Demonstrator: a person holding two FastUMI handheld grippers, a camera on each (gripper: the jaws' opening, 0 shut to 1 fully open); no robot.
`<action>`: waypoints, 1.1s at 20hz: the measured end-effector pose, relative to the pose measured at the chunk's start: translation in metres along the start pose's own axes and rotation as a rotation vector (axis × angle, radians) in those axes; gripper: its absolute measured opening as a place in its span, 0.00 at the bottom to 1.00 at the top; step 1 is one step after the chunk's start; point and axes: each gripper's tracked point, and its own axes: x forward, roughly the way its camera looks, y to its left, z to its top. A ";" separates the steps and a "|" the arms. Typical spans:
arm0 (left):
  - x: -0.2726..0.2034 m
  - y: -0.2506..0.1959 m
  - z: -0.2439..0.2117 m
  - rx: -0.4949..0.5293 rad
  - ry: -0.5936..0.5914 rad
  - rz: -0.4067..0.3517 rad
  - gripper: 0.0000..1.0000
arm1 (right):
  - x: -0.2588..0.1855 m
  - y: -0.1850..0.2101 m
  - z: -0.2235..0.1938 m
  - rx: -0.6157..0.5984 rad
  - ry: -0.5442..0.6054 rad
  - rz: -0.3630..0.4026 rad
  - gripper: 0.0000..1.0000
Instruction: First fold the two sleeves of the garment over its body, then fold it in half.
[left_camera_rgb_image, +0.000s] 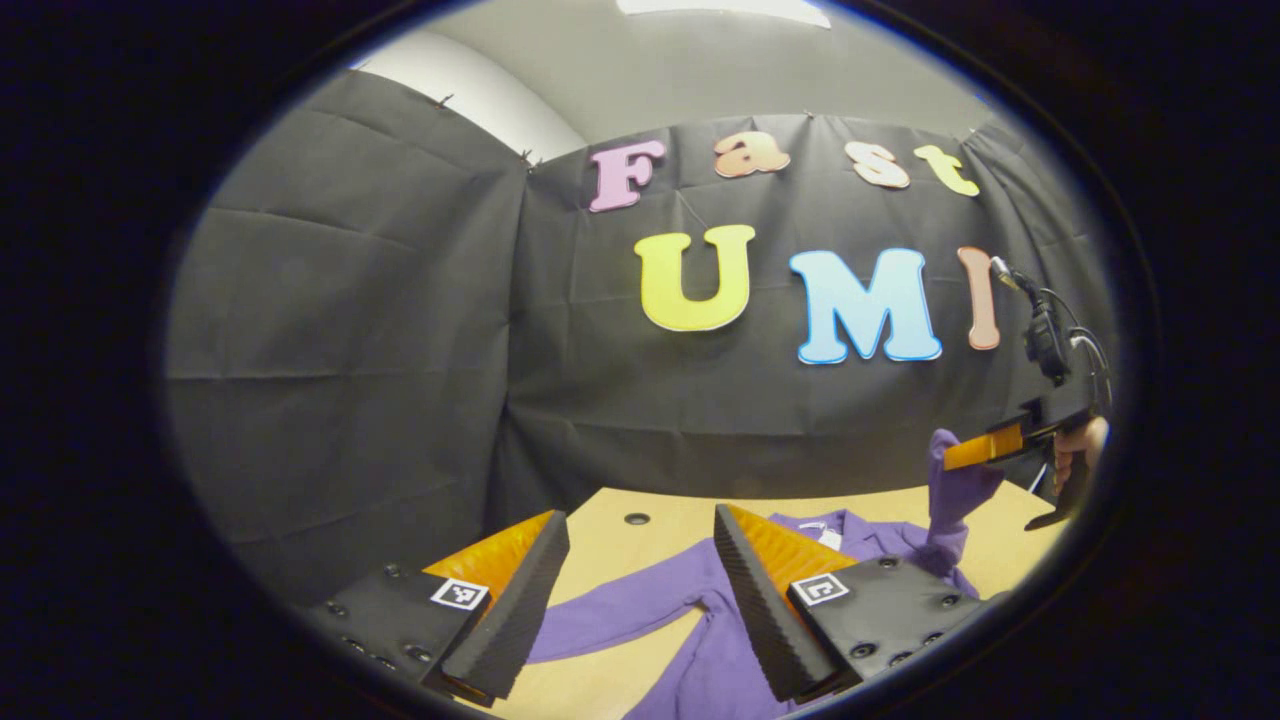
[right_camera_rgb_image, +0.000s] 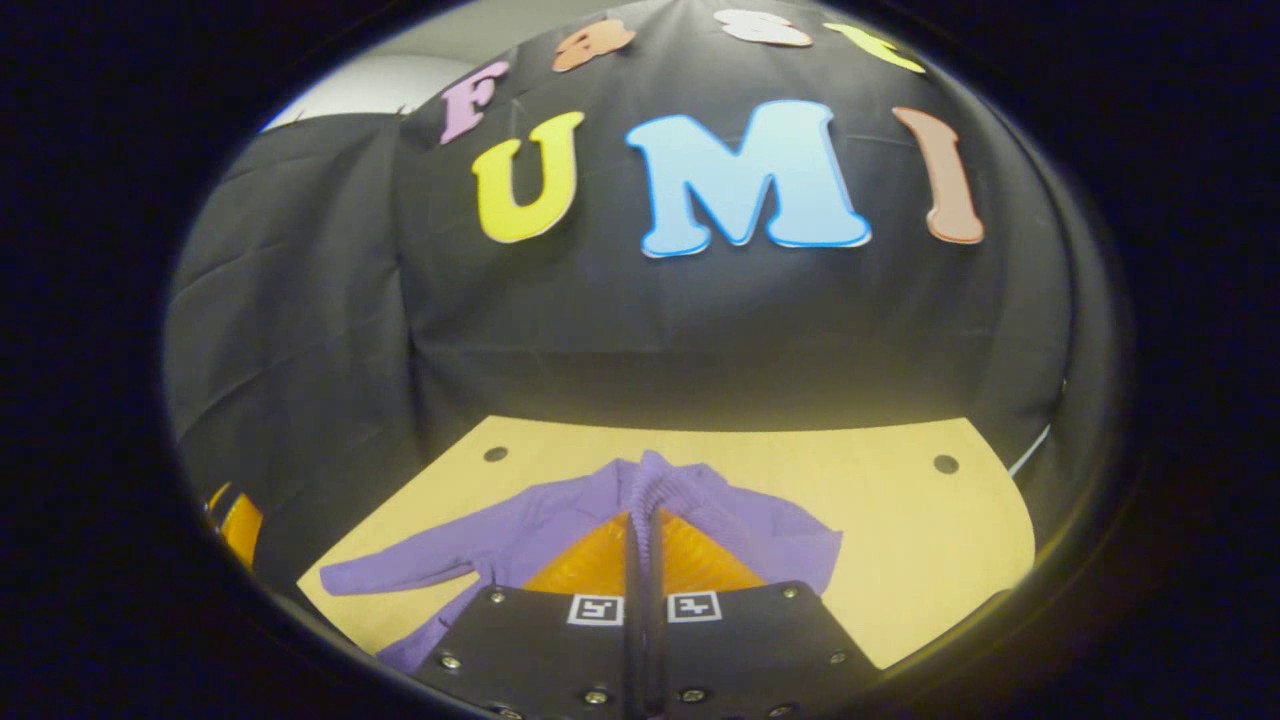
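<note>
Purple long-sleeved knit garment (right_camera_rgb_image: 560, 540) lies flat on tan wooden table (right_camera_rgb_image: 900, 540), collar toward black cloth wall (right_camera_rgb_image: 700, 350), one sleeve (right_camera_rgb_image: 400, 565) stretched sideways. Right gripper (right_camera_rgb_image: 645, 530) pressed together, pinching ribbed cuff (right_camera_rgb_image: 655, 480) of other sleeve, lifted above table. Left gripper (left_camera_rgb_image: 640, 590) spread wide, hovering over spread sleeve. Round holes in tabletop.

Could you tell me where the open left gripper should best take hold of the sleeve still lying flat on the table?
Probably at the cuff end of the flat sleeve, coming down from above. It lies spread outward from the purple garment on the table, so its tip is free to pinch. The left gripper hangs open above it.
</note>
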 end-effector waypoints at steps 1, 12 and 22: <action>-0.002 0.003 -0.001 -0.002 0.001 0.008 0.94 | 0.003 0.013 -0.007 -0.022 0.019 0.029 0.01; -0.009 0.035 -0.036 0.001 0.065 0.075 0.94 | 0.035 0.103 -0.113 -0.164 0.214 0.234 0.02; -0.008 0.049 -0.067 -0.026 0.116 0.105 0.94 | 0.032 0.129 -0.167 -0.237 0.313 0.261 0.08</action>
